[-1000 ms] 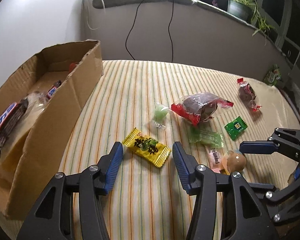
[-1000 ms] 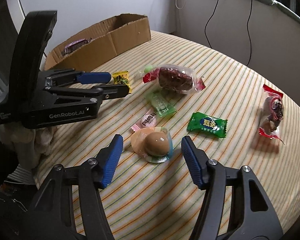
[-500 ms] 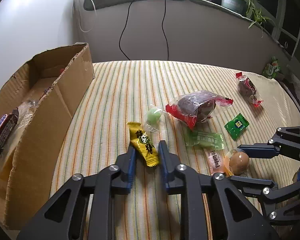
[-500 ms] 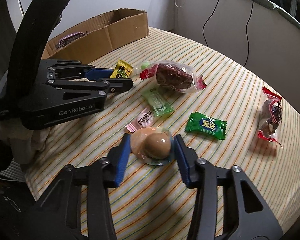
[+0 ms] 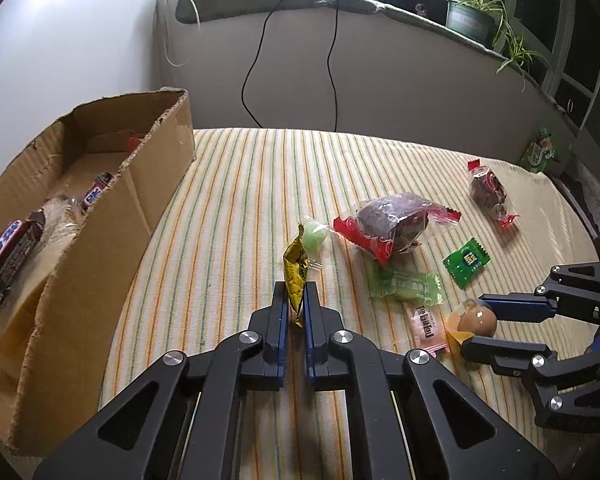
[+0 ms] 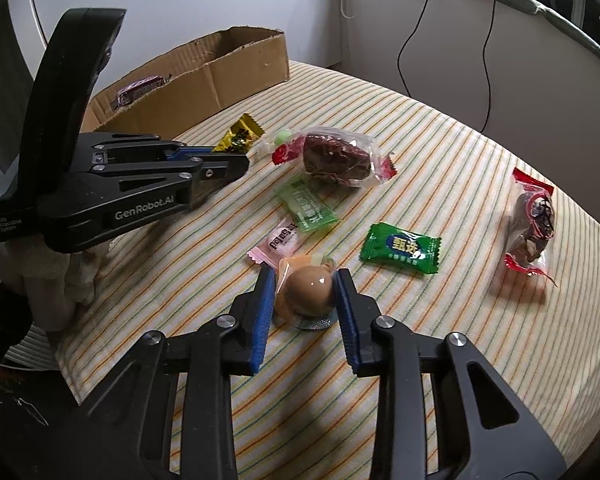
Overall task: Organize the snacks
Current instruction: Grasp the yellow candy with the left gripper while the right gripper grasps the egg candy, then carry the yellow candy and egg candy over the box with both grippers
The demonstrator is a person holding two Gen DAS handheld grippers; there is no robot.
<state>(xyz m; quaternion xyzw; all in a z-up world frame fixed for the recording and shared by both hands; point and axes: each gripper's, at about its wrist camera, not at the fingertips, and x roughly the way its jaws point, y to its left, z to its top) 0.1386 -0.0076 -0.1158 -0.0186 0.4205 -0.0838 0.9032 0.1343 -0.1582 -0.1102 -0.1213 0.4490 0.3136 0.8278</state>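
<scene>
My left gripper (image 5: 296,296) is shut on a yellow candy packet (image 5: 295,268), which stands on edge above the striped cloth; the packet also shows in the right wrist view (image 6: 239,136). My right gripper (image 6: 305,280) is shut on a wrapped brown egg (image 6: 309,290), seen in the left wrist view too (image 5: 474,317). A cardboard box (image 5: 112,216) at the left holds chocolate bars (image 5: 8,256). Loose snacks lie between the grippers: a red date bag (image 5: 392,224), a pale green packet (image 5: 408,286), a pink candy (image 5: 426,324) and a green candy (image 5: 466,259).
A second red bag (image 5: 490,194) lies at the far right of the round striped table (image 5: 236,208). A small green jelly (image 5: 314,236) sits just beyond the yellow packet. A grey wall with hanging cables (image 5: 334,60) and potted plants (image 5: 470,20) stands behind.
Both grippers closed: the left one onto the yellow packet and lifted it on edge, the right one onto the wrapped egg.
</scene>
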